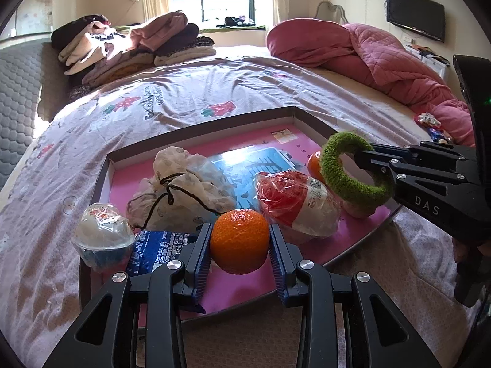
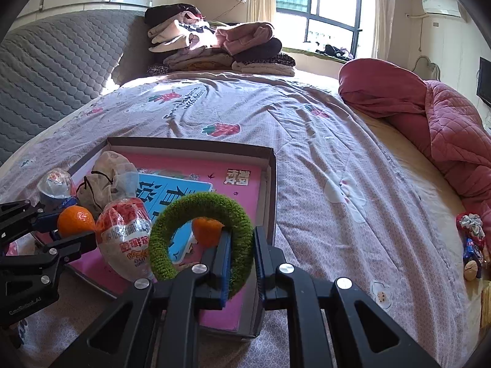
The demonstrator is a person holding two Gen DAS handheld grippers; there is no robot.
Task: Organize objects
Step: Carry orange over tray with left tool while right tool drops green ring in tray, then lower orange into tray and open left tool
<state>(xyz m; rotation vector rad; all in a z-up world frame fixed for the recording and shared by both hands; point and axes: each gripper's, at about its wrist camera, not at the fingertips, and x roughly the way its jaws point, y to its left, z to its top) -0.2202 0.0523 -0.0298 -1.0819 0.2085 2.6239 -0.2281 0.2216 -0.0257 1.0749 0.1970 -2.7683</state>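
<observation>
While the shallow box (image 1: 104, 174) holds a cloth pouch (image 1: 181, 181), a wrapped packet (image 1: 294, 202) and 1 orange (image 1: 314, 162), the left hand-held gripper (image 1: 240, 242) clamps another orange (image 1: 239, 240) and the right hand-held gripper (image 2: 241, 254) pinches a green ring (image 2: 202, 205).

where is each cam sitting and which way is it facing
Left wrist: on the left gripper, looking down its fingers across the bed at the tray; jaws grip an orange; right gripper enters at right.
Right wrist: on the right gripper, same heading; jaws pinch a green ring; left gripper at left.
Shared: tray, orange, ring, wrapped snack.

Fuzzy knitted green ring (image 2: 201, 239), glossy orange (image 1: 239, 240) (dimpled peel), crinkly plastic-wrapped bun (image 1: 296, 204).
</observation>
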